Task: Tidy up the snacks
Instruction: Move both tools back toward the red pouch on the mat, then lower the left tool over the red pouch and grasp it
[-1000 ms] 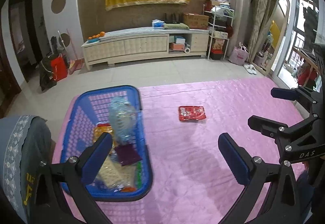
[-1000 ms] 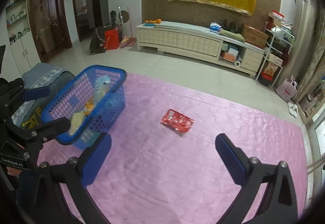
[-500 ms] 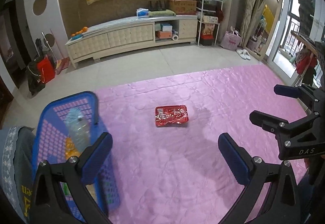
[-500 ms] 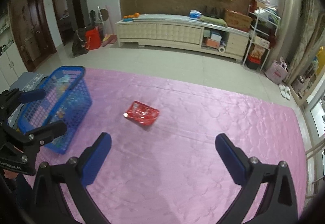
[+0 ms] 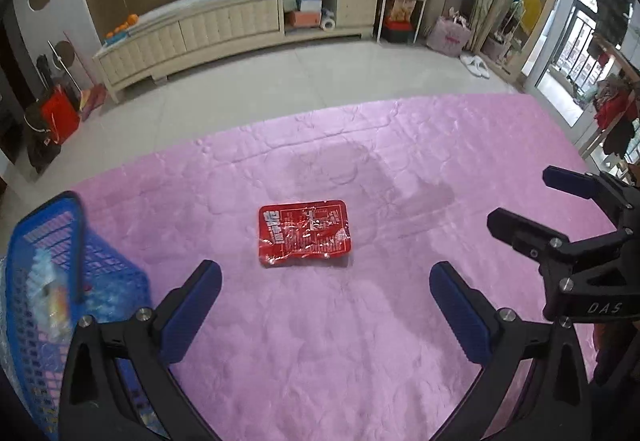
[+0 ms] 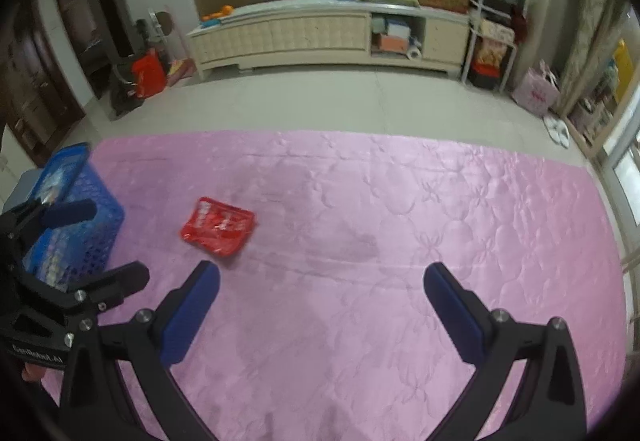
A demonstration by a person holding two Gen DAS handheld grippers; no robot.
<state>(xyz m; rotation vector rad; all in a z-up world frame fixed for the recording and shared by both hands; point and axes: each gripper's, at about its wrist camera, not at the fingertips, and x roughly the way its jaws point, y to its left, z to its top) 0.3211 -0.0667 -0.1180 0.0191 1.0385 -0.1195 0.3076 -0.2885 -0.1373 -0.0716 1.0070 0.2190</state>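
A flat red snack packet (image 5: pixel 305 232) lies alone on the pink quilted cloth (image 5: pixel 360 341); it also shows in the right wrist view (image 6: pixel 218 225). A blue plastic basket (image 5: pixel 52 281) with several snacks in it stands at the left; it also shows in the right wrist view (image 6: pixel 72 217). My left gripper (image 5: pixel 325 279) is open and empty, just short of the packet and centred on it. My right gripper (image 6: pixel 321 283) is open and empty, to the right of the packet. The right gripper also shows at the right of the left wrist view (image 5: pixel 560 209).
The pink cloth (image 6: pixel 400 241) ends at a tiled floor (image 5: pixel 320 73). A long cream cabinet (image 5: pixel 232 29) stands against the far wall. A grey cushion (image 6: pixel 20 185) sits beyond the basket at the left edge.
My left gripper has swung right, away from the basket, and come closer to the red packet. My right gripper has also turned right, so the packet and basket have slid left in its view.
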